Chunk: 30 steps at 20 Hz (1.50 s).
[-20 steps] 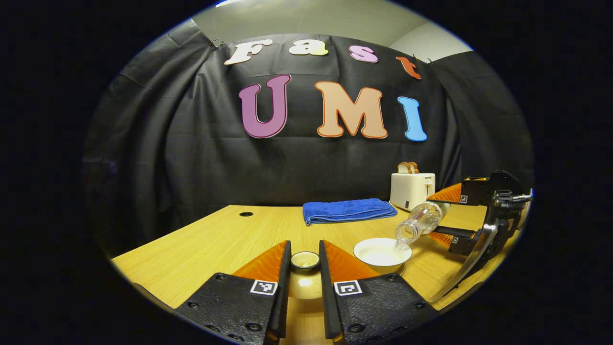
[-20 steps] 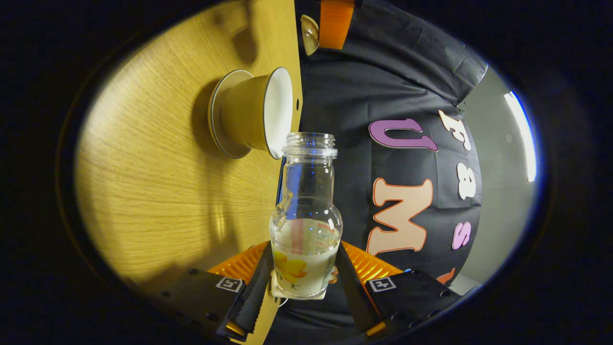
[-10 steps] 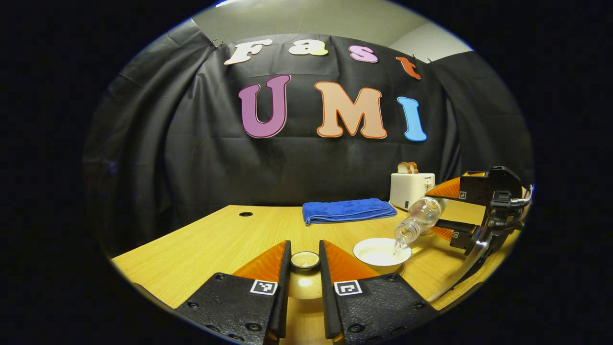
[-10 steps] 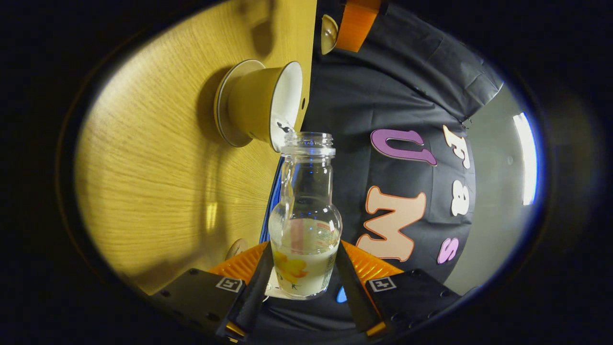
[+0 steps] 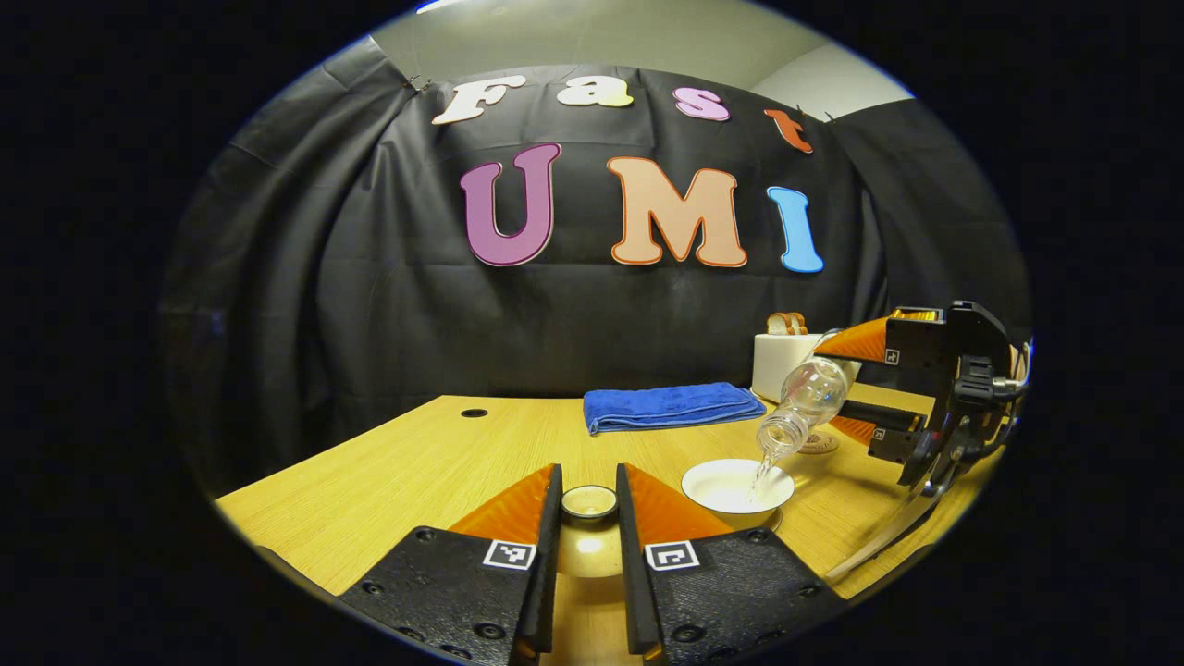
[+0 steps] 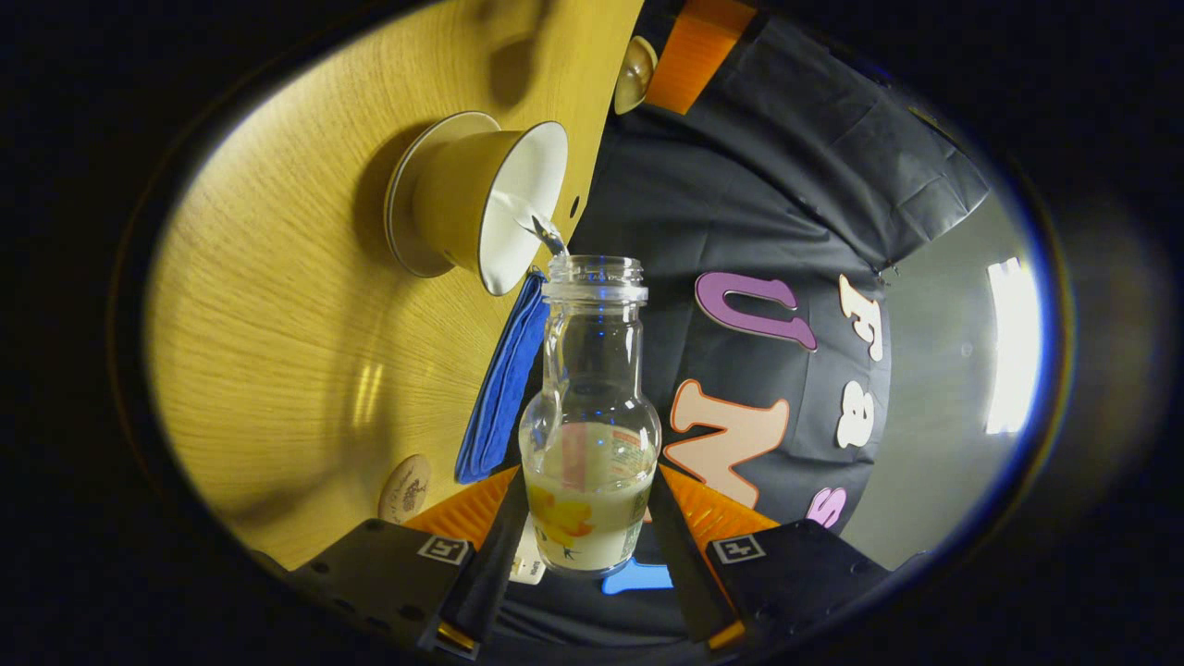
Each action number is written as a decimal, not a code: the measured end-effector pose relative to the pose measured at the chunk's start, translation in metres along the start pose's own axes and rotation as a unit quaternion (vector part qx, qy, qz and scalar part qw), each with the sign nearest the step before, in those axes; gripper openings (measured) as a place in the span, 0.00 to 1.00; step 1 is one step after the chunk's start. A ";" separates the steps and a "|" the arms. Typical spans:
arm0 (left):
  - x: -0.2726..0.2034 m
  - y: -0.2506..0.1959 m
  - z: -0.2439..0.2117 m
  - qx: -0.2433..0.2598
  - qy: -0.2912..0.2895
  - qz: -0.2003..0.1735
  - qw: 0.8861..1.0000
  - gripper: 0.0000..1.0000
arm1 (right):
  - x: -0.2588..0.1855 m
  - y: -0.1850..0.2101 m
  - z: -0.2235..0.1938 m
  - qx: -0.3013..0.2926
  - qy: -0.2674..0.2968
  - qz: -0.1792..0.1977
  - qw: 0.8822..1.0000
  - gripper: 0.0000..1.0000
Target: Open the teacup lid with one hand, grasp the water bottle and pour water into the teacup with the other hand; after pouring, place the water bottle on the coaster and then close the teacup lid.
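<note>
My left gripper [image 5: 588, 481] is shut on the knob of the beige teacup lid [image 5: 589, 548], held off to the left of the teacup [image 5: 737, 485]. The cup stands uncovered on its saucer, white inside. My right gripper [image 6: 587, 492] is shut on the clear glass water bottle [image 6: 592, 416], which is tipped with its open mouth over the cup's rim [image 6: 523, 208]. A thin stream of water [image 5: 761, 474] runs from the bottle [image 5: 803, 405] into the cup. The round coaster [image 5: 819, 445] lies just right of the cup, below the right gripper [image 5: 846, 388].
A folded blue towel [image 5: 671, 405] lies behind the cup at the back of the wooden table [image 5: 416, 462]. A white toaster [image 5: 777, 363] with bread stands at the back right. The table has a small cable hole [image 5: 474, 413] at the back left.
The right gripper has risen and tipped the bottle steeper. Water now streams into the cup, and the coaster has come into sight. The left gripper holds the lid still.
</note>
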State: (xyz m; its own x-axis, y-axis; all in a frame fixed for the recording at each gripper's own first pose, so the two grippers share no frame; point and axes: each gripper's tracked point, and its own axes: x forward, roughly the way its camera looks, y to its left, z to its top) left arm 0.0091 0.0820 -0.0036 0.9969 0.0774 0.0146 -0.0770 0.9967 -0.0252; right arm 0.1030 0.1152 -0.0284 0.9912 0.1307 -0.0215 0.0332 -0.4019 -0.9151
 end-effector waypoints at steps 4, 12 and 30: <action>-0.001 0.001 0.001 0.002 -0.002 0.001 1.000 0.28 | -0.005 -0.005 0.005 -0.030 -0.013 -0.022 0.999 0.79; -0.001 0.001 0.000 0.001 -0.002 0.000 1.000 0.29 | -0.004 -0.014 0.006 -0.087 -0.024 -0.043 0.995 0.80; -0.001 0.001 0.000 0.001 -0.002 -0.001 1.000 0.28 | -0.011 0.024 0.004 0.106 -0.002 0.059 0.993 0.77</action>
State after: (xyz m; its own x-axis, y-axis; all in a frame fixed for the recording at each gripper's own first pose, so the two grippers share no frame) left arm 0.0080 0.0824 -0.0034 0.9970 0.0756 0.0177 -0.0752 0.9969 -0.0232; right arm 0.0925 0.1080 -0.0521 0.9860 0.0973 -0.1356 -0.1123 -0.2142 -0.9703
